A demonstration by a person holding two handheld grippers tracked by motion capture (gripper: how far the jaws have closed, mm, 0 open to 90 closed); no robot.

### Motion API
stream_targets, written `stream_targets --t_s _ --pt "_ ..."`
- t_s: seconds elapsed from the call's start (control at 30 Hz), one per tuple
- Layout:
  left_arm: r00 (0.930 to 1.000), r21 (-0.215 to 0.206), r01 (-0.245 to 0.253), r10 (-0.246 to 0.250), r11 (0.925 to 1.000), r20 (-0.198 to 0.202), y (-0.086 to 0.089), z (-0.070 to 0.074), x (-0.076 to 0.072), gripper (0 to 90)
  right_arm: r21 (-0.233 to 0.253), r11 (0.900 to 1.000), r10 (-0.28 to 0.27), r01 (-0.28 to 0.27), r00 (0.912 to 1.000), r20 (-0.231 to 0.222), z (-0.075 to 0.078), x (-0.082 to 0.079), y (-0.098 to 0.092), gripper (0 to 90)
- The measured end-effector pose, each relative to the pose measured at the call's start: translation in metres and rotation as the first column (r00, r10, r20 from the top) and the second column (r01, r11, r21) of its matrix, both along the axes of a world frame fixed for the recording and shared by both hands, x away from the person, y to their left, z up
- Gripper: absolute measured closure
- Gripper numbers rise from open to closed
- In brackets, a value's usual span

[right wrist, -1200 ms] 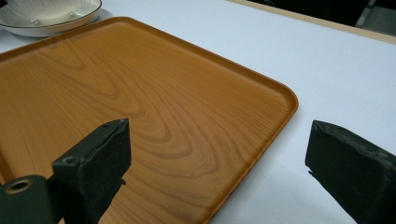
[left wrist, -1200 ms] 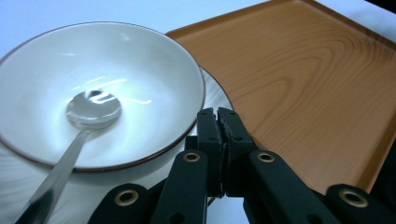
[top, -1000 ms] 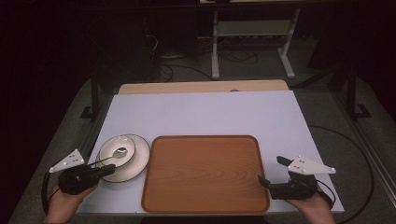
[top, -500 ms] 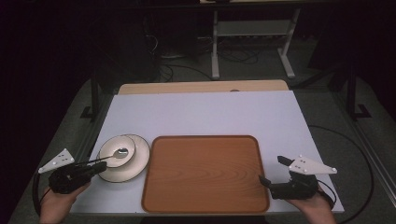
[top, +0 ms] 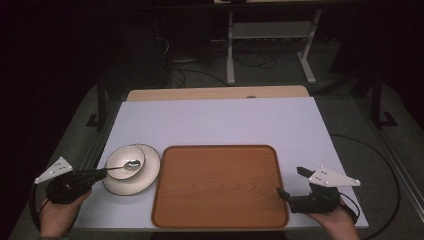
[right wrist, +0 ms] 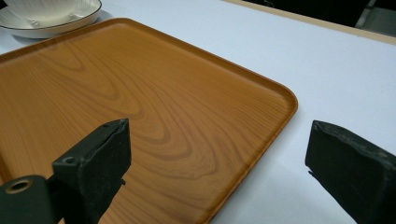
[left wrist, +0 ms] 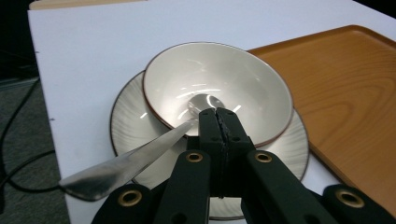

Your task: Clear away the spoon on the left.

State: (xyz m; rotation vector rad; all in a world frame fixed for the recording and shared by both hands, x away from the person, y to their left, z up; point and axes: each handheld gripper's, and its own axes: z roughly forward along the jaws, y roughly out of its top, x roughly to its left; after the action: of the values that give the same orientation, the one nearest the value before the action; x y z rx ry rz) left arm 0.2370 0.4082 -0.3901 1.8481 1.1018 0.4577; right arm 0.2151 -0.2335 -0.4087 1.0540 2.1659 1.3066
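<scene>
Currently the left gripper point(left wrist: 218, 116) has its jaws pressed together beside the spoon point(left wrist: 140, 156); whether they pinch its handle is hard to tell. The spoon lies in the bowl point(top: 125, 161), lower left of the high view, on a plate point(top: 145, 177) near the table's point(top: 220, 117) left edge. A careless pull may tip the bowl. The right gripper point(top: 292, 182) holds its jaws spread over the tray's point(top: 220, 185) corner; open room lies in the upper frame.

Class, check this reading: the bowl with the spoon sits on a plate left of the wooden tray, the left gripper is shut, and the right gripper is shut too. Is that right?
Not quite. The right gripper is open: the right gripper view shows its jaws wide apart over the wooden tray corner. The rest stands.
</scene>
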Motion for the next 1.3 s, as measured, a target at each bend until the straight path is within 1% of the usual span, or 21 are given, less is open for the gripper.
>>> stream_targets --t_s 0.1,0.27,0.33,0.37,0.53,0.63,0.77,0.9,1.1,1.3 --pt "0.9997 0.002 -0.025 0.025 0.9997 -0.001 0.003 -0.001 0.004 89.3 -0.001 1.0 0.003 -0.003 1.0 0.0 0.0 0.0 0.001 6.2" --pt "0.9992 0.005 -0.039 0.039 0.9992 0.0 0.005 -0.002 0.01 89.3 -0.004 1.0 0.003 -0.003 1.0 -0.004 -0.001 0.0 0.001 6.2" --pt "0.9991 0.0 -0.042 0.042 0.9991 0.003 0.006 -0.001 0.012 89.3 -0.003 1.0 0.002 -0.002 1.0 -0.004 -0.001 0.0 0.001 6.2" --pt "0.9989 0.008 -0.047 0.047 0.9988 0.005 0.006 -0.001 0.014 89.3 -0.001 1.0 0.002 -0.002 1.0 -0.001 -0.001 0.0 0.001 6.2" --pt "0.9983 0.007 -0.057 0.057 0.9983 0.009 0.008 -0.001 0.019 89.2 -0.002 1.0 0.002 -0.002 1.0 -0.003 -0.001 0.001 0.001 6.2" --pt "0.9976 0.028 -0.068 0.067 0.9973 0.014 0.008 -0.001 0.022 89.1 -0.005 1.0 0.005 -0.005 1.0 -0.005 -0.001 0.001 0.002 6.2" --pt "0.9971 0.034 -0.074 0.074 0.9966 0.016 0.008 -0.001 0.026 89.1 -0.004 1.0 0.004 -0.004 1.0 -0.006 -0.001 0.0 0.001 6.2" --pt "0.9957 0.027 -0.09 0.089 0.9956 0.024 0.011 -0.001 0.031 89.1 -0.006 1.0 0.005 -0.005 1.0 -0.006 -0.001 0.001 0.002 6.2" --pt "0.9947 0.027 -0.1 0.099 0.9946 0.026 0.013 -0.002 0.038 89.1 -0.005 1.0 0.005 -0.005 1.0 -0.005 -0.002 0.001 0.002 6.2" --pt "0.9937 -0.006 -0.108 0.108 0.9941 0.029 0.015 -0.001 0.045 88.7 -0.005 1.0 0.005 -0.005 1.0 -0.007 -0.001 0.002 0.002 6.3"
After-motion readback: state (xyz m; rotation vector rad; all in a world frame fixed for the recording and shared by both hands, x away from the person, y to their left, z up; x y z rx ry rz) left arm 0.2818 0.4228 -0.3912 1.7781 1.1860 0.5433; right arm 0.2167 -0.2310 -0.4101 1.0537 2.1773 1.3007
